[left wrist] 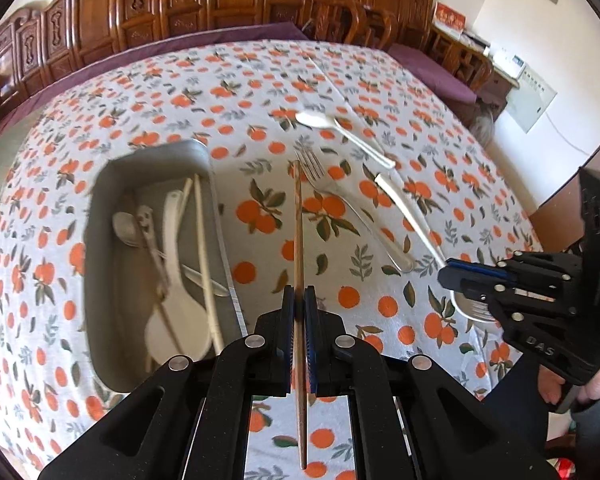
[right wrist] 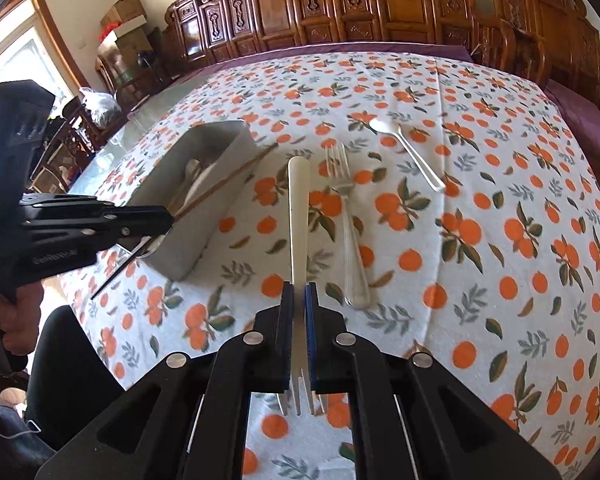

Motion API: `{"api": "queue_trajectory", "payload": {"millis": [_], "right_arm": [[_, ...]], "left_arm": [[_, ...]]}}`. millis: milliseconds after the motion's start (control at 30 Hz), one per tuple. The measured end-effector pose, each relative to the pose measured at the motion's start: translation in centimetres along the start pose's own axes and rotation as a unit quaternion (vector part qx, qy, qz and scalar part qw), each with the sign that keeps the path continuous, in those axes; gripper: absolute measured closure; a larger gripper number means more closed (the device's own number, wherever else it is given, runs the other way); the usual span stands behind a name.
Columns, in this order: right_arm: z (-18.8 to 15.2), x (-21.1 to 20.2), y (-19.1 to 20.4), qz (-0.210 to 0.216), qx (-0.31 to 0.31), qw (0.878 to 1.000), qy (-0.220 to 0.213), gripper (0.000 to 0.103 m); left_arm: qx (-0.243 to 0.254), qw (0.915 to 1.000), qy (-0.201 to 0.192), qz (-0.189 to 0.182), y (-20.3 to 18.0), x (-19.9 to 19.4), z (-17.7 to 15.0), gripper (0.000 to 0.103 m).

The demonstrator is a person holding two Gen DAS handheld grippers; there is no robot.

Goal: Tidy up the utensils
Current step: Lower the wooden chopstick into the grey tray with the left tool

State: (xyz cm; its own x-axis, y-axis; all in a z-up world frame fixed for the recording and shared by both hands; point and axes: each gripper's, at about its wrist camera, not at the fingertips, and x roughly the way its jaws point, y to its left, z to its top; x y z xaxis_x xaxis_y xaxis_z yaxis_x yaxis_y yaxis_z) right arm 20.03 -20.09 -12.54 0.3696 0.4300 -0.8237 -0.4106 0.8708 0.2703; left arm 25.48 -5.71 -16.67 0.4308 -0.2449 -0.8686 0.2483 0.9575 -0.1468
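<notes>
While loose: one fork (right wrist: 346, 216), one spoon (right wrist: 406, 152)

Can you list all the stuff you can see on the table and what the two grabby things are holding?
tray: one, grey, on the table's left part, holding white and silver utensils.
wooden chopstick: one, brown, held in the left gripper.
white-handled fork: one, white handle with metal tines, held in the right gripper.
metal fork: one, silver, lying on the cloth right of the held fork.
metal spoon: one, silver, lying on the cloth beyond the metal fork.
tablecloth: one, white with orange fruit, covering the table.
wooden chairs: several, brown, carved, behind the table.
left gripper: one, black, fingers shut on the chopstick.
right gripper: one, black, fingers shut on the fork.
</notes>
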Motion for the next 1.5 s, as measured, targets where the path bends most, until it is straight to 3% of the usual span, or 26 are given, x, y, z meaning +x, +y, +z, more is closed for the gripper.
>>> {"api": "queue_trajectory", "payload": {"millis": [333, 733, 1233, 1500], "right_arm": [[1.6, 0.8, 2.3, 0.008, -0.010, 1.000, -0.003, 0.096], [2.6, 2.2, 4.0, 0.015, -0.021, 1.000, 0.004, 0.096], [4.1, 3.2, 5.6, 0.022, -0.029, 0.999, 0.007, 0.096], [5.7, 4.1, 7.4, 0.036, -0.037, 0.999, 0.003, 0.096]], "left_arm": [[-0.012, 0.9993, -0.033, 0.012, 4.4, -3.0, 1.6, 0.099], [-0.031, 0.9988, -0.008, 0.037, 10.2, -0.3, 2.0, 0.099], [-0.050, 0.9978, 0.020, 0.038, 12.0, 3.0, 1.2, 0.099], [-0.057, 0.9975, -0.005, 0.041, 12.3, 0.9, 0.9, 0.099]]}}
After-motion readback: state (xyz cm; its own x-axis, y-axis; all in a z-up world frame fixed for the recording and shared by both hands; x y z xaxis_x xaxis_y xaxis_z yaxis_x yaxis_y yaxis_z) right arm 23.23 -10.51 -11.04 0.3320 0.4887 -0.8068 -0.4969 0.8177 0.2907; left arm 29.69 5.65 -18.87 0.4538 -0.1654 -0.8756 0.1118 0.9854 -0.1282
